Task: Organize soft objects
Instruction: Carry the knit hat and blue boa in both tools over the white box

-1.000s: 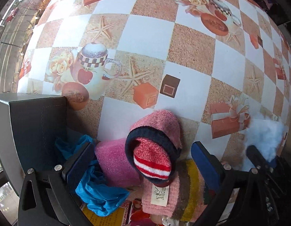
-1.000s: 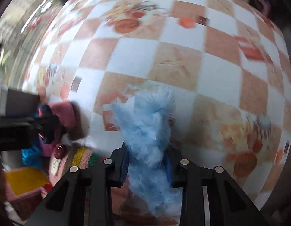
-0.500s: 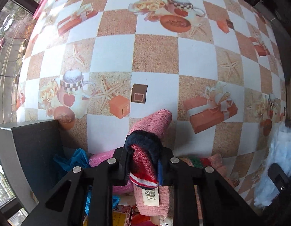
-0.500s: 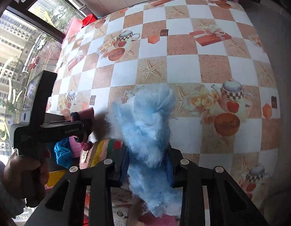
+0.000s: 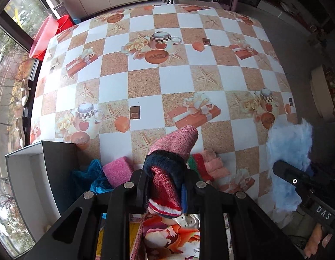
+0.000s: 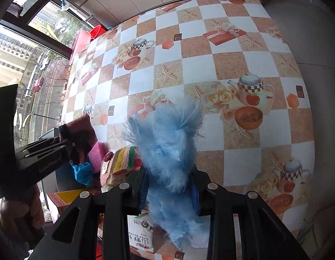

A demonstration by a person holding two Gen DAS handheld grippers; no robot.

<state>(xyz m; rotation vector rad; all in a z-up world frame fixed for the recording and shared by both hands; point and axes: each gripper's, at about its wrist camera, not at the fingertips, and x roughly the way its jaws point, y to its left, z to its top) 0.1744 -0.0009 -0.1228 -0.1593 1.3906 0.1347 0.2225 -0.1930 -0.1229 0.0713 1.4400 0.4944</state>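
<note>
In hand, lifted above the counter [image 5: 143,86]: knitted sock [image 5: 169,169] clamped in left gripper [image 5: 165,192], blue fluffy tuft [image 6: 169,151] clamped in right gripper [image 6: 169,192]; unsorted by the dark box [image 5: 59,162]: pink sponge [image 5: 117,171], blue cloth [image 5: 89,179], striped towel [image 6: 124,162]; judged early.

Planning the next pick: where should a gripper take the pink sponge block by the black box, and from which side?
Grip the pink sponge block across its two long side faces, coming from above. Its flat top faces up and shows clear; blue cloth crowds its left and the black box stands beyond, so a side approach looks cramped.
</note>
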